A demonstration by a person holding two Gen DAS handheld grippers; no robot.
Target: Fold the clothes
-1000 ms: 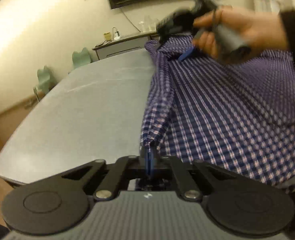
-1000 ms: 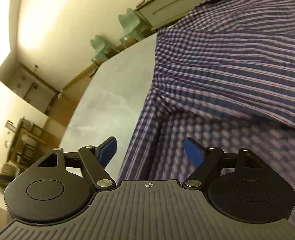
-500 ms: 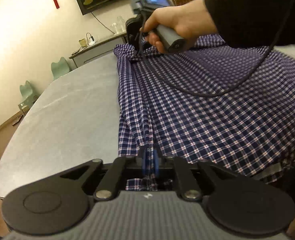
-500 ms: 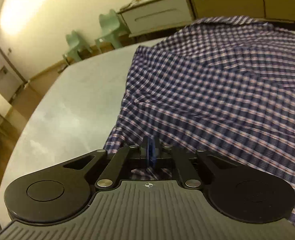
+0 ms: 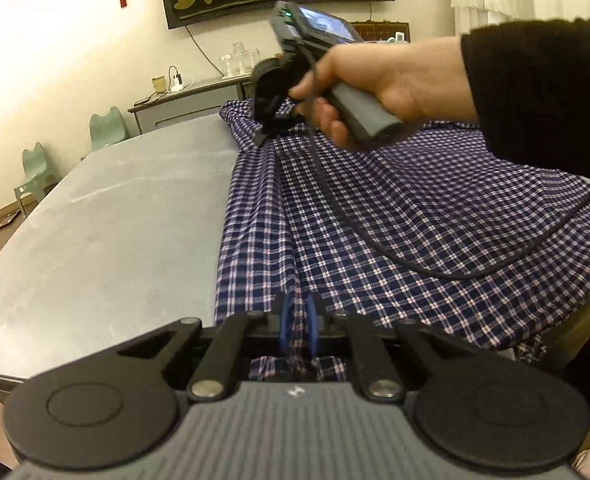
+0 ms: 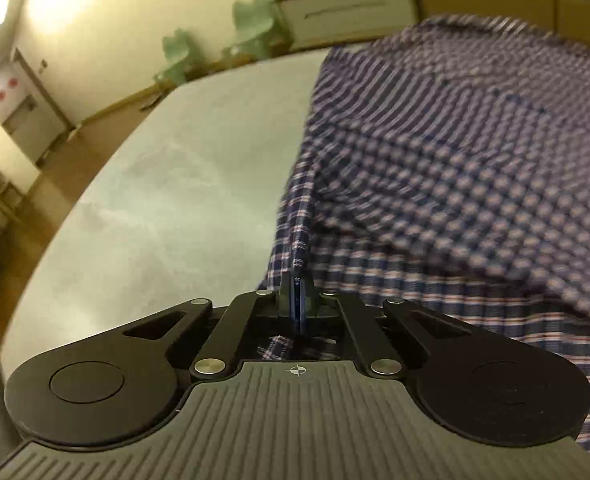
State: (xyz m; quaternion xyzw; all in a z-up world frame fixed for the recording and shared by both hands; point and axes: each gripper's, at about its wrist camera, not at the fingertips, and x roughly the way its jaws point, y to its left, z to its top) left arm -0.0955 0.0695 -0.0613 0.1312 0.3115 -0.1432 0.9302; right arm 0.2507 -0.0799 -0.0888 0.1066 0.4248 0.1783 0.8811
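Plaid shirt (image 5: 415, 216) on grey table (image 5: 127, 216), both hand-held grippers (image 5: 297, 326) (image 6: 298, 304) clamped on its edge

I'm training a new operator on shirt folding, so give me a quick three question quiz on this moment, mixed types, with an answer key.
1. True or false: the left gripper is shut on the plaid shirt.
2. Multiple choice: the right gripper holds the shirt at A) its far right edge, B) the edge beside the bare grey table, C) nothing.
3. Fill in: a black ____ trails from the right gripper across the shirt.

Key: 1 true; 2 B; 3 cable.
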